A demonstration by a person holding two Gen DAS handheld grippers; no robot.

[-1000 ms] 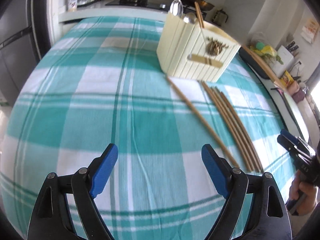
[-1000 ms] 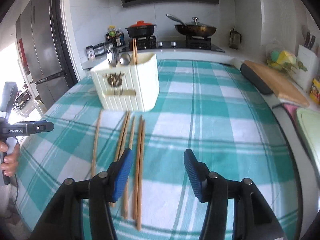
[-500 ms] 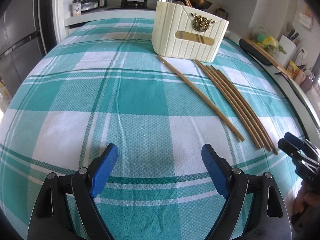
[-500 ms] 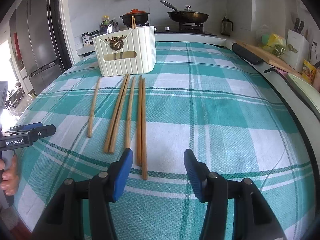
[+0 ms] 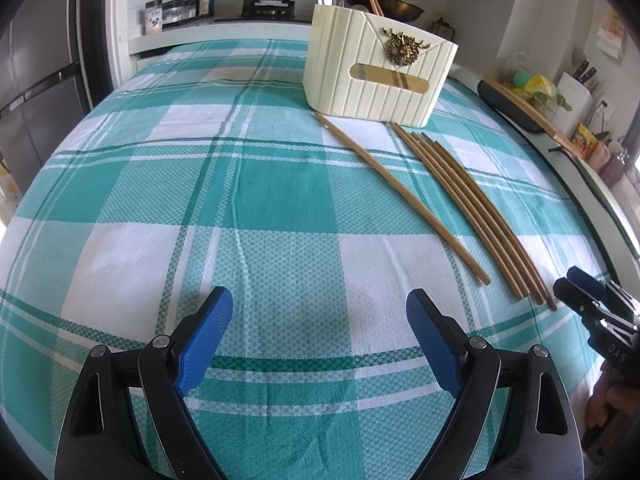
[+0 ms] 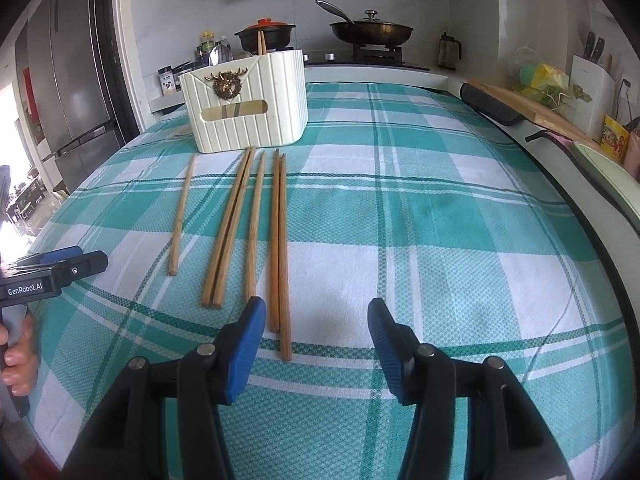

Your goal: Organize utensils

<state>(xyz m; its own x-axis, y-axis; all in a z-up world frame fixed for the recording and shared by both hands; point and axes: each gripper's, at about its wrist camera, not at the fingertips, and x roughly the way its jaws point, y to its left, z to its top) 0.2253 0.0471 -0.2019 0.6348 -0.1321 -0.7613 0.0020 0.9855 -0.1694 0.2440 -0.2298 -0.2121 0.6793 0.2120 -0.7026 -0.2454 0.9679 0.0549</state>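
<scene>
Grippers first: my left gripper [image 5: 319, 307] and right gripper [image 6: 316, 320] both have their blue pads spread wide with nothing between them, just as they did a second ago. Both sit lower and closer to the tablecloth [image 5: 200, 208] than a second ago, when I was looking down on the holder from above; now I see its front face more squarely. In the right wrist view, the near ends of the two rightmost chopsticks [image 6: 280, 240] lie between my open pads, with a third stick's end hidden behind the left pad. Six chopsticks in all lie side by side on the checked cloth, pointing toward the cream utensil holder [image 6: 246, 104], the leftmost single chopstick [image 6: 182, 212] set apart from the rest. They have not shifted. The body of the left gripper reads "GenRobot.AI"; in the left wrist view the other tool shows "DAS". The holder carries a brass stag emblem [image 6: 227, 82] and already holds a spoon [image 6: 221, 54] and chopsticks. Behind it, a red-lidded pot [image 6: 266, 34] and a wok [image 6: 372, 30] sit on the stove.
</scene>
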